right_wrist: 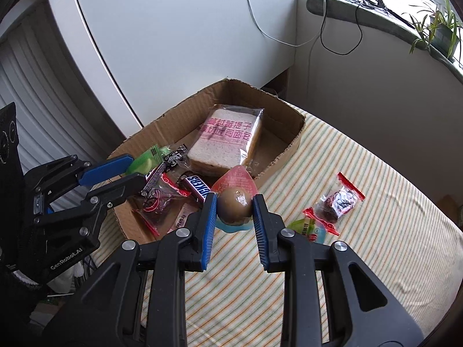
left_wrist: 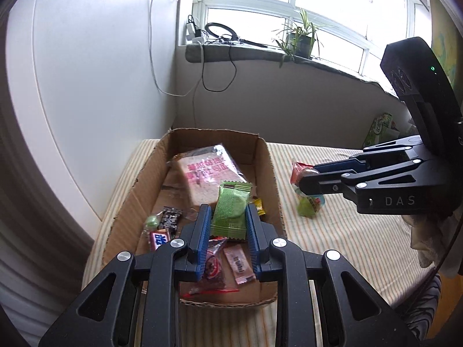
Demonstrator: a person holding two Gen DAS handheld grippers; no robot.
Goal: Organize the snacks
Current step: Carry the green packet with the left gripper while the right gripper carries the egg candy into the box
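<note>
My left gripper (left_wrist: 228, 212) is shut on a green wrapped pastry (left_wrist: 231, 212) and holds it above the cardboard box (left_wrist: 267, 156). The box holds a bagged bread slice (left_wrist: 204, 173), a Snickers bar (right_wrist: 199, 188), a pink sachet (left_wrist: 239, 263) and other small snacks. My right gripper (right_wrist: 235, 202) is shut on a packaged brown egg (right_wrist: 234, 204) with a red and blue wrapper, just right of the box's near corner, above the striped cloth. The left gripper also shows in the right wrist view (right_wrist: 127, 170), and the right one in the left wrist view (left_wrist: 306, 180).
On the striped tablecloth (right_wrist: 361, 245) lie a red-edged bag of dark candy (right_wrist: 337, 201) and a green and blue snack pack (right_wrist: 309, 231). A white cabinet (right_wrist: 173, 43) stands behind the box. A windowsill with a potted plant (left_wrist: 301, 39) and cables runs along the back.
</note>
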